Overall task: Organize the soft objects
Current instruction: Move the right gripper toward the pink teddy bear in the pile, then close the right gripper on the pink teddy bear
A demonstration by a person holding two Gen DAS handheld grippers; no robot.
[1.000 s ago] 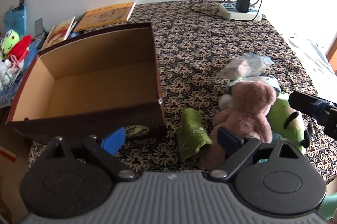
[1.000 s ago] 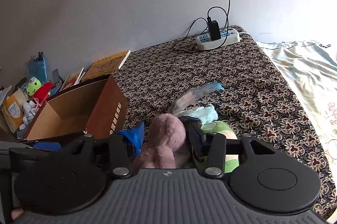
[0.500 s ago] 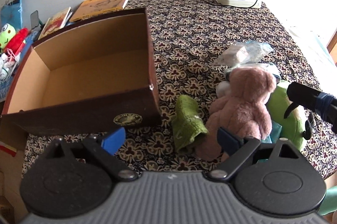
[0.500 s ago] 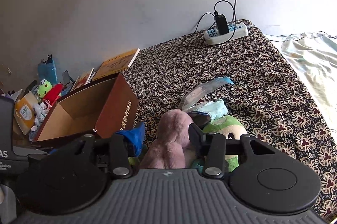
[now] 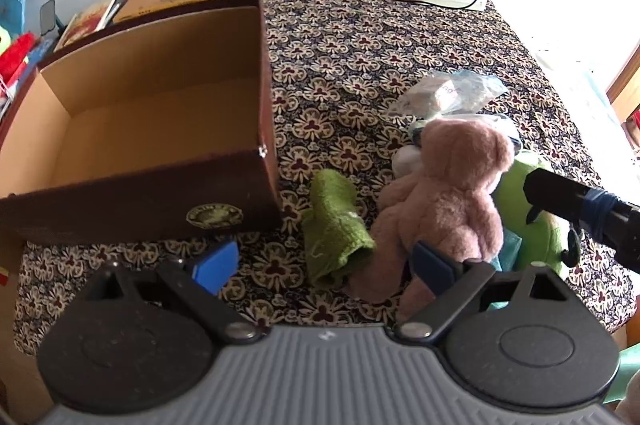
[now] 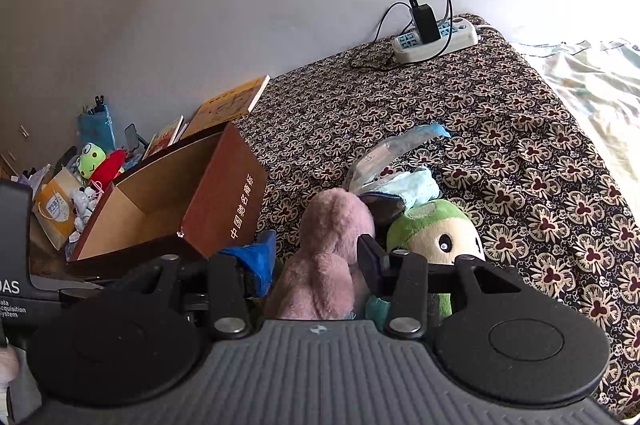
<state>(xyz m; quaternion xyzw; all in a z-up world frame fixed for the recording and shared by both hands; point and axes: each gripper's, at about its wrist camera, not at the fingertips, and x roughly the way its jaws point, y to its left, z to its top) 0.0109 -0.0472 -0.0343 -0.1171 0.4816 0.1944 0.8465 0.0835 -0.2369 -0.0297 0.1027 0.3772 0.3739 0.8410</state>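
Pink plush bear [image 6: 332, 257] at lower centre of frame, between spread jaws of right tool [image 6: 316, 261], closing but not yet pinching. Left tool [image 5: 324, 265] released, empty. Light, squashy; best gripped around torso.

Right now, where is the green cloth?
In the left wrist view the green cloth lies on the patterned cover, between the box on its left and the pink bear on its right.

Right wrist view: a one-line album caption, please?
Fingers straddle a pink teddy bear beside an empty cardboard box.
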